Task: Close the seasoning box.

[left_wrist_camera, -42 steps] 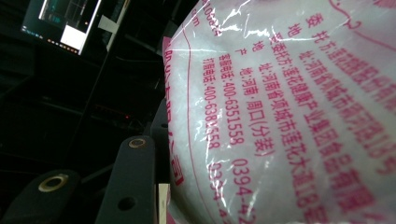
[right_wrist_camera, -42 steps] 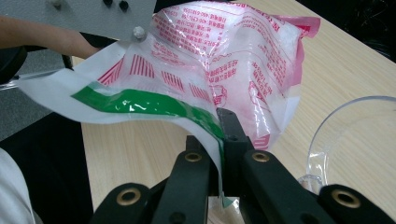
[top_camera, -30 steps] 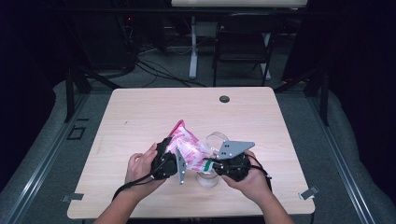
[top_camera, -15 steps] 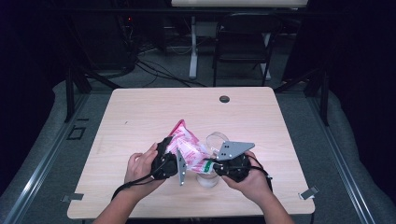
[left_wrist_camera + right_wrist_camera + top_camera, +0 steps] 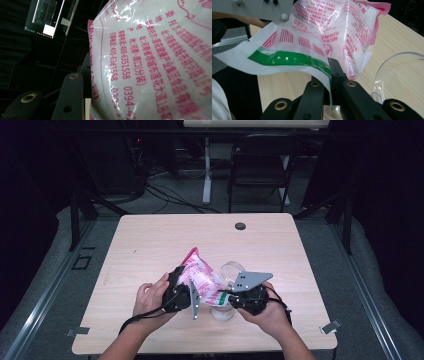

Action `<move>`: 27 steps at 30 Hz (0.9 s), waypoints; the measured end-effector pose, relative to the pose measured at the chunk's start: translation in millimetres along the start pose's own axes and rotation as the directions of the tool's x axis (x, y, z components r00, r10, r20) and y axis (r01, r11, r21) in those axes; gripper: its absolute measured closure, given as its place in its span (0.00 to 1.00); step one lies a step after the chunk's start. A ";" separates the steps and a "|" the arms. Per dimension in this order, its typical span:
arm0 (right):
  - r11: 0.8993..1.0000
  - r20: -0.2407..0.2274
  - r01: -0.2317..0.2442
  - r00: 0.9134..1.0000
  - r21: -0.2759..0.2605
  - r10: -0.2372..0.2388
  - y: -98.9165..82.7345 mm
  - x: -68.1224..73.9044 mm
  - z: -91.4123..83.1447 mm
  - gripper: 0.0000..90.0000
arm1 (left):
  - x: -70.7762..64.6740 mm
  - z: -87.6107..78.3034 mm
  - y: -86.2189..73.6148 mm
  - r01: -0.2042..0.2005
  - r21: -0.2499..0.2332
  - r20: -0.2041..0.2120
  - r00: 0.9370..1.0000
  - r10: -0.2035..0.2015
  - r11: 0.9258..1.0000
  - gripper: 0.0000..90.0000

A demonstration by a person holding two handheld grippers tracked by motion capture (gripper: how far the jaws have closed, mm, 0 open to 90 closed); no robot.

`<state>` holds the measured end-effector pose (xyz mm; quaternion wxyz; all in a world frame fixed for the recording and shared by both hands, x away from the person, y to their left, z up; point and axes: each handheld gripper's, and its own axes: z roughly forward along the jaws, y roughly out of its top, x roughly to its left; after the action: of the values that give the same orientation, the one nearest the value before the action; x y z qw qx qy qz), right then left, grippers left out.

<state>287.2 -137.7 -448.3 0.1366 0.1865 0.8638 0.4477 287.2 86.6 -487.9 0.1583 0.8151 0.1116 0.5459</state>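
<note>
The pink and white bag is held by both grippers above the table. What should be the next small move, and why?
Probably tilt the bag toward the clear container. The right gripper pinches its green-striped edge, the left gripper holds its body, and the container stands right beside it.

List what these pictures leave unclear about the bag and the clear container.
- Bag contents: opaque white film hides them in both gripper views.
- Left gripper grip on the bag: the bag covers it in the left gripper view.
- Clear container: cut by the right gripper view's edge; in the high view the bag and right gripper cover part of it.
</note>
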 end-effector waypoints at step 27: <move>1.000 0.001 -0.001 1.000 0.000 0.001 -0.9 -1.0 -0.7 1.00 | 0.5 -3.1 3.7 -0.063 -0.003 -0.035 0.997 0.063 0.998 0.67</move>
<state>287.6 -139.1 -448.5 0.1369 0.1873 0.8636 0.4477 284.5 83.8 -485.0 0.1406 0.8082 0.0878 0.5651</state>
